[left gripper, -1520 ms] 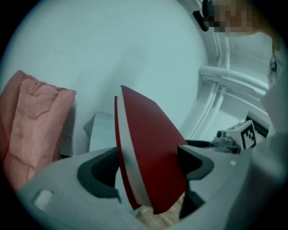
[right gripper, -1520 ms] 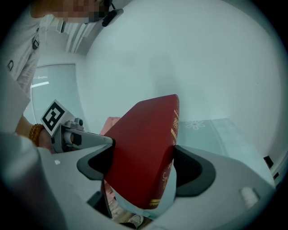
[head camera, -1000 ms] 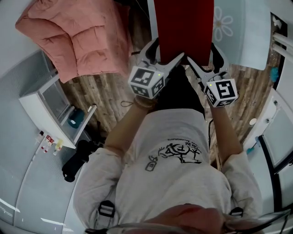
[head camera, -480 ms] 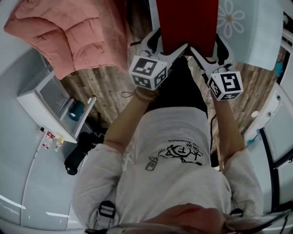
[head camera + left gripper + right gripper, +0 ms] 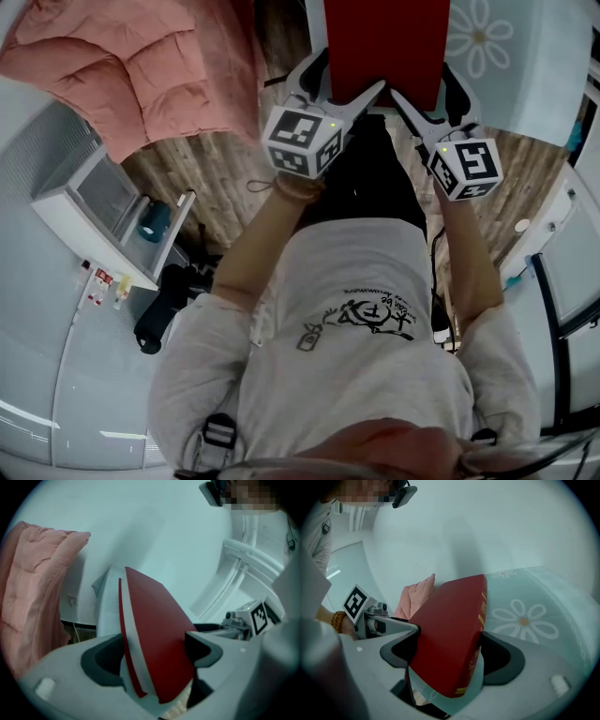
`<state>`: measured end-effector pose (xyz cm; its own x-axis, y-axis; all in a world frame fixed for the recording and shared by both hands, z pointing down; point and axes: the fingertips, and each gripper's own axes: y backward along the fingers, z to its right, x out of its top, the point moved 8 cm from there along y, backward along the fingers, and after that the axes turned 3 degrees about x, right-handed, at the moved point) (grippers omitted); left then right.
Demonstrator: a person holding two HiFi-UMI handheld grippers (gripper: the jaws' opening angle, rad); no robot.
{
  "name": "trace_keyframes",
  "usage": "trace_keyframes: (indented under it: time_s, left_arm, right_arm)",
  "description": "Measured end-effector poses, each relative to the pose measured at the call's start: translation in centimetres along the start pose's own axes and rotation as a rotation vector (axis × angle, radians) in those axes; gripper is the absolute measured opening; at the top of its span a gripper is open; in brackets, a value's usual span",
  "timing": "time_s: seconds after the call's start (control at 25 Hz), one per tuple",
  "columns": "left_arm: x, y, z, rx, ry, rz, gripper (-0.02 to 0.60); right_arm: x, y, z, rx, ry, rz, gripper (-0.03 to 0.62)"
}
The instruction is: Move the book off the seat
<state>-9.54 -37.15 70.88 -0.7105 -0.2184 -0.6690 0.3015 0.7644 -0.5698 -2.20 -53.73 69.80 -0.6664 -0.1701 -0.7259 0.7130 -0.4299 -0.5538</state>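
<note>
Left gripper (image 5: 343,86) and right gripper (image 5: 428,94) each clamp a near corner of the red book (image 5: 384,47). Uneven handling could twist it loose.

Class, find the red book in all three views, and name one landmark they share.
Head view: red book at top centre, cut by the upper edge.
Left gripper view: book at centre, between the jaws, page edge on its left.
Right gripper view: book at centre, between the jaws, printed spine on its right.
Shared landmark: pink quilt, top left, left edge, behind the book.
</note>
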Motion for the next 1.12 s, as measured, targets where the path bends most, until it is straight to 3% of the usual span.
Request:
trace_keyframes:
  time_s: [0.88,1.12]
  left_arm:
    - [0.0,-1.2,-1.1,0.002,0.047,-0.023,0.407]
    - [0.5,-0.4,-0.6,-0.001,0.001,-0.01,0.4]
  right_arm:
    - [-0.4,-1.3,1.4,0.007,-0.043,-0.042,0.425]
    - [0.7,-0.6,1.4,-0.023,0.021,-0.033,0.417]
